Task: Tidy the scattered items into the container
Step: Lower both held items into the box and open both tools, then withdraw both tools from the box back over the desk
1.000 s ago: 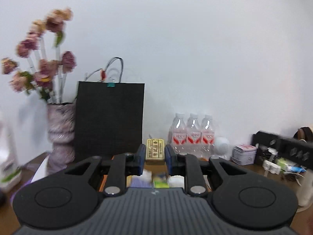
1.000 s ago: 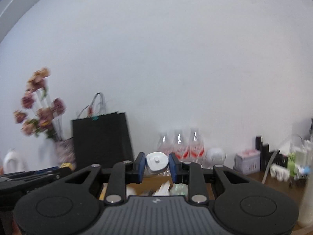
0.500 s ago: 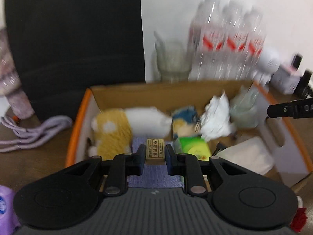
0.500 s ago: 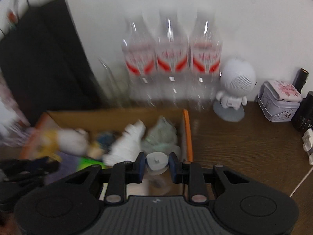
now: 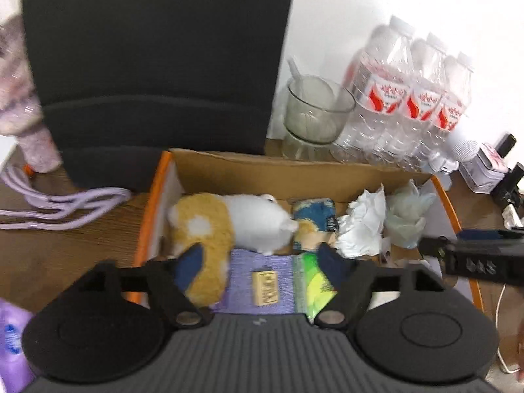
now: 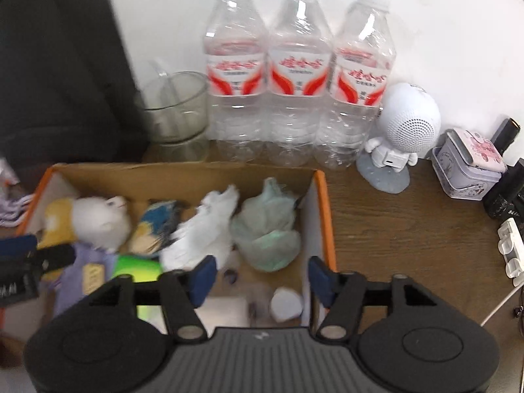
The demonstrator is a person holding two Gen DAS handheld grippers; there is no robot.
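both grippers hang over the cardboard box (image 5: 294,167), pointing down into it. left gripper (image 5: 262,262): fingers spread wide and opening, nothing pressed between them; the small tan block (image 5: 266,286) lies loose on the purple cloth (image 5: 242,275) directly below the gap. right gripper (image 6: 260,276): fingers apart and opening, nothing gripped; the small white cap-like item (image 6: 286,304) sits on the box floor just below them, close to the orange-edged right wall. both items are judged released into the container.

risks from here:
- the right fingers stand very near the box's right wall; a careless lift or sideways pull could catch the rim and shift or tip the box.
- the two tools are close together over the box, so withdrawing both at once could knock them against each other.
- the glass cup (image 6: 177,111) and the bottles (image 6: 298,75) stand just beyond the box's far wall; a push on the box could topple them.
- the left fingers sit just above the plush toy (image 5: 229,222); dipping lower could snag it.

count, inside the box: one plush toy, one purple cloth, one tan block, one blue-and-yellow item (image 5: 314,219), one green packet (image 5: 316,281), one white crumpled paper (image 5: 360,226), one pale green wad (image 6: 265,229), one white cap-like item. outside: three bottles, one glass cup, one white speaker figure (image 6: 399,134), one tin (image 6: 468,167).
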